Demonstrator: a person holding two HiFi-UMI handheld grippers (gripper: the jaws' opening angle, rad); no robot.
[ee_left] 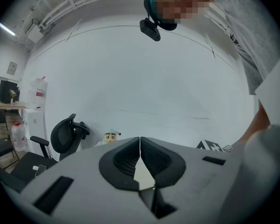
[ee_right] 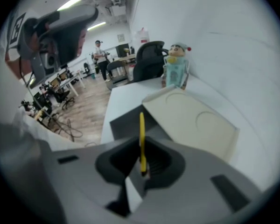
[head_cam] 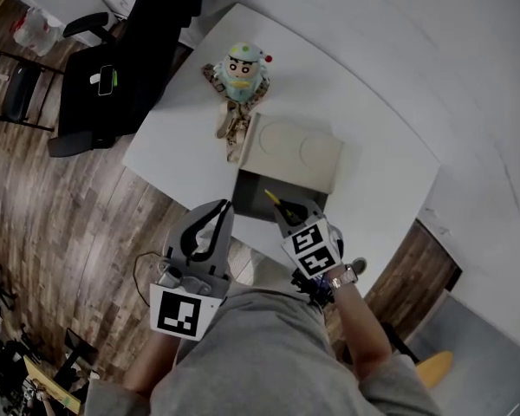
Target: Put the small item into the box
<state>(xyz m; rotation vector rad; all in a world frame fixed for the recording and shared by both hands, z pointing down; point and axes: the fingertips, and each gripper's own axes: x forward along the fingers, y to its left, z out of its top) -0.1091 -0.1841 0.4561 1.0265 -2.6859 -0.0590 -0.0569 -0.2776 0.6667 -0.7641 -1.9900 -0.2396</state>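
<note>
My right gripper is shut on a thin yellow item that sticks out past its jaws. It hovers over the near part of the dark open box, whose cream lid leans back behind it. In the right gripper view the yellow item stands over the dark box, with the lid to the right. My left gripper hangs off the table's near edge, jaws closed with nothing between them; its own view shows the pads touching.
A cartoon-boy doll sits on the white table beyond the lid. A black office chair with a phone on it stands to the left. A white wall rises along the table's right side. Wooden floor lies below.
</note>
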